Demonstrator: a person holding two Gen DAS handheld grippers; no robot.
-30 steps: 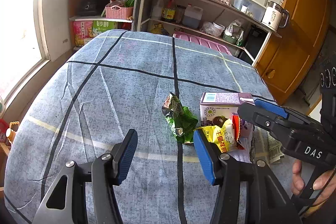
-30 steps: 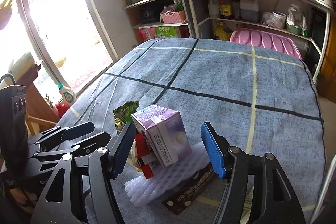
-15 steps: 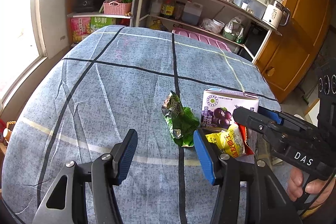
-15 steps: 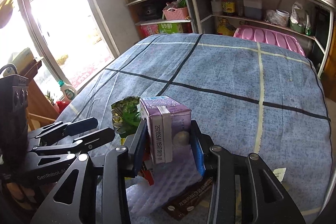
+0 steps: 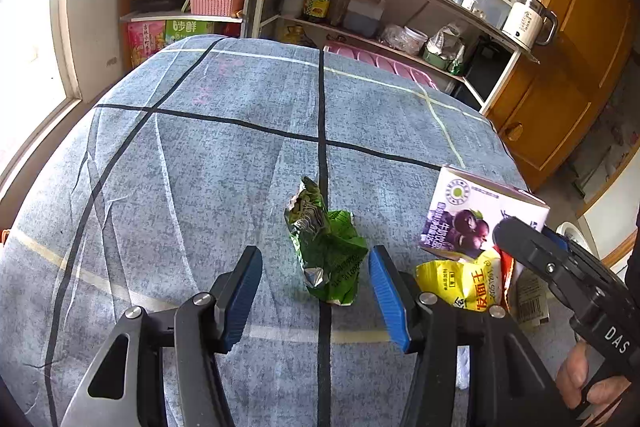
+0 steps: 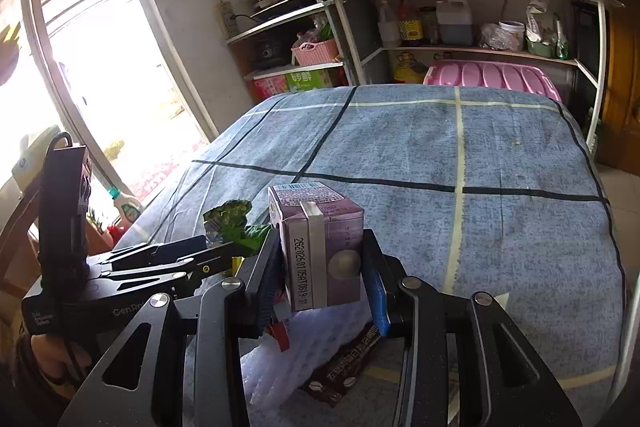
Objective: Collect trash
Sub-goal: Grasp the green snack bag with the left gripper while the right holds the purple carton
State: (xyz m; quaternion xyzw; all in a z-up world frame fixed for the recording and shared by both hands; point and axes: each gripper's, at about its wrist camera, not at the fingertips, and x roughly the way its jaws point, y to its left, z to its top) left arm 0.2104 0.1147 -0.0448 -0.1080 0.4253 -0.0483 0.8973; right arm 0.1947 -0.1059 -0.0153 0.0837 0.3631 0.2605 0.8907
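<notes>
Where right gripper (image 6: pixel 322 281) clamps purple carton (image 6: pixel 320 247), carton base hidden

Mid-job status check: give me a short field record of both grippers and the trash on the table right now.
left gripper: open, empty, green wrapper just ahead between its fingers, untouched
right gripper: shut on purple carton
purple carton: upright, clamped on both sides
green wrapper: crumpled, lying on the blue checked tablecloth
yellow packet: beside the carton, not gripped
brown packet: flat on cloth under the right gripper
white foam sheet: lying below the carton
</notes>
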